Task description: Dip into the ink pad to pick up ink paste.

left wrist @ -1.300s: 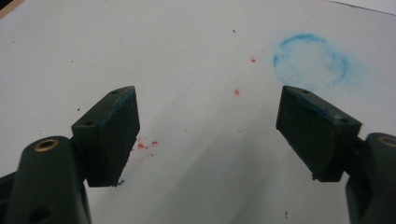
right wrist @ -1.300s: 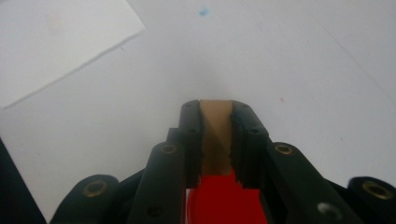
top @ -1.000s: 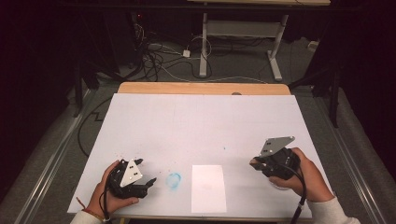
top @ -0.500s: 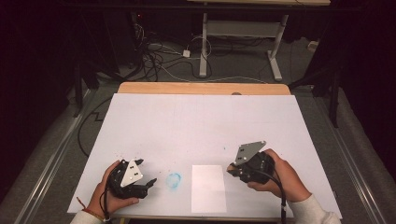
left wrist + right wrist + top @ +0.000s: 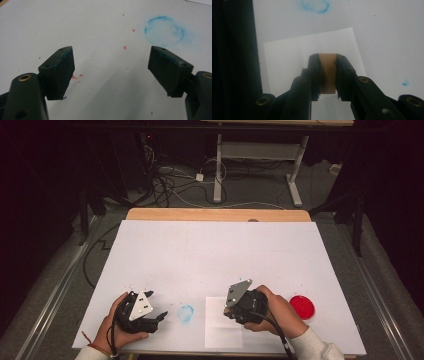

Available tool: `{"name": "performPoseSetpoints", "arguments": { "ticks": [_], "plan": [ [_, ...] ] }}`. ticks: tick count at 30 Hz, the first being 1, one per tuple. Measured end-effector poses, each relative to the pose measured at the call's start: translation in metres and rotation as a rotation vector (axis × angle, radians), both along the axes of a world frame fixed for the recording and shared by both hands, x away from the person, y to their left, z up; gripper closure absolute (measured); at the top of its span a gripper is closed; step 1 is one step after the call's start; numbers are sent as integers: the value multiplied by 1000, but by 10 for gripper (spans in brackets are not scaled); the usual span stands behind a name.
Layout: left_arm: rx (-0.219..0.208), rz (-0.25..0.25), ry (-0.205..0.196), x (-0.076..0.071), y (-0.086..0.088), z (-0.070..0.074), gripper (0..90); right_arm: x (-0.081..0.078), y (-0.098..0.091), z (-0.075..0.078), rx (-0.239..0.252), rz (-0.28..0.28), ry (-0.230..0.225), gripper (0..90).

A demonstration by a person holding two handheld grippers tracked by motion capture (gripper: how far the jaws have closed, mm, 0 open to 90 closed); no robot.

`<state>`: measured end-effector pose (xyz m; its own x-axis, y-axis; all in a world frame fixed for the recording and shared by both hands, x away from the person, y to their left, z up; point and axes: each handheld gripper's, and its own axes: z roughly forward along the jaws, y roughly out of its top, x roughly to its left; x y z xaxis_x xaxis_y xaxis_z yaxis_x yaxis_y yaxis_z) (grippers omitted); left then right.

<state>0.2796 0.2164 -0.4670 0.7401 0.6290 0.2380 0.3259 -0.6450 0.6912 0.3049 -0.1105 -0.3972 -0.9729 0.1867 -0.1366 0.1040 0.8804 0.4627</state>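
Brown block (image 5: 327,72) sat pinched in the right claw (image 5: 235,312), which had slid leftward over the white sheet (image 5: 220,325) at the surface's (image 5: 210,255) near edge, uncovering a red disc (image 5: 302,306); left claw (image 5: 159,317) stayed spread.

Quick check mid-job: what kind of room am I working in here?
Probably a lab or recording workspace: a white-covered table, loose cables on the grey floor, a metal desk frame behind, dark surroundings.

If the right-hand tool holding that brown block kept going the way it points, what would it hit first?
Probably the white paper sheet lying under the right tool and its brown block; beyond that lies the smudged blue ring mark. Depth is hard to judge.
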Motion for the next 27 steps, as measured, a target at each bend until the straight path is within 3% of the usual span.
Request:
{"name": "performPoseSetpoints", "arguments": {
  "ticks": [11,21,27],
  "plan": [
    [4,-5,4,0,0,-1,207,1,21,-21,-72,24,30,765],
    [12,-13,2,0,0,-1,207,0,34,-42,-168,33,39,765],
    [10,-10,1,-1,1,-1,207,3,33,-44,-151,24,60,766]
  ]
}}
